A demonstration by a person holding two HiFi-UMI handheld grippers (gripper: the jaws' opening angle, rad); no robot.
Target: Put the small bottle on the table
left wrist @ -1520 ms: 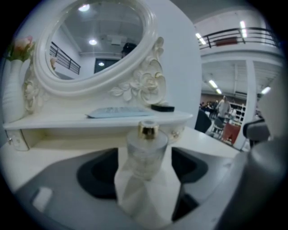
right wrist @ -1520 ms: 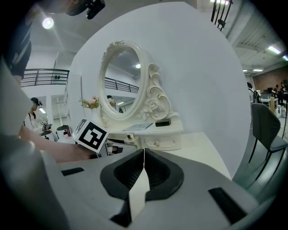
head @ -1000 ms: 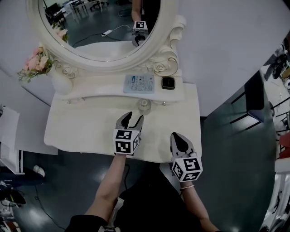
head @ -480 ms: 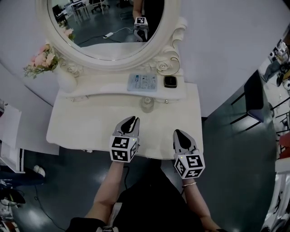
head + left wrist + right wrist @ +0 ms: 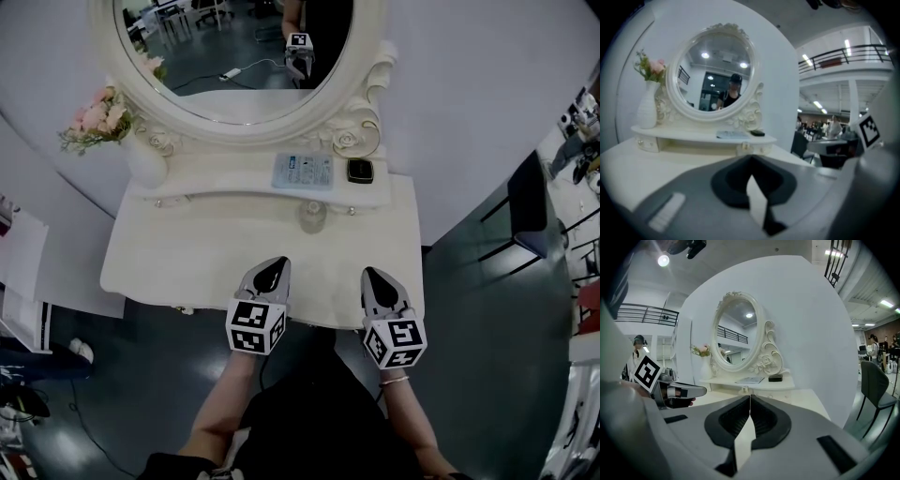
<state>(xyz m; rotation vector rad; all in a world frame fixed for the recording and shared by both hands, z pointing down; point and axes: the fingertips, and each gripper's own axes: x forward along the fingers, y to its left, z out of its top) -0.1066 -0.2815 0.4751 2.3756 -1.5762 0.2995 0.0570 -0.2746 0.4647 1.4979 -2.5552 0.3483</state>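
Left gripper (image 5: 274,267) hovers over the near edge of the white dressing table (image 5: 169,262), its jaws pressed together with nothing between them. Right gripper (image 5: 375,277) hangs just beside it at 3 o'clock, its jaws likewise together and empty; its own view shows only a thin seam between the pads.

The small bottle (image 5: 312,216) stands upright on the tabletop, at about 1 o'clock from the left gripper and 11 o'clock from the right, clear of both. It sits close against the front of the raised shelf (image 5: 216,180), apart from the flat printed card (image 5: 302,172) and the small black object (image 5: 360,170), which lie on the shelf at its 12 and 1 o'clock. A white vase of pink flowers (image 5: 141,155) stands far off at 10 o'clock, below the oval mirror (image 5: 234,47).

Since the bottle already rests on the table with both grippers empty, the task looks finished or close to it.

The bottle appears pale and translucent, likely glass or hard plastic, though its material is too small to tell for sure. I would expect it to be light, rigid and smooth-sided, so slippery under the pads and easy to knock over. If it must be taken up again, the best hold seems across the widest part of the body, low down, with the jaws level, rather than on the narrow top.
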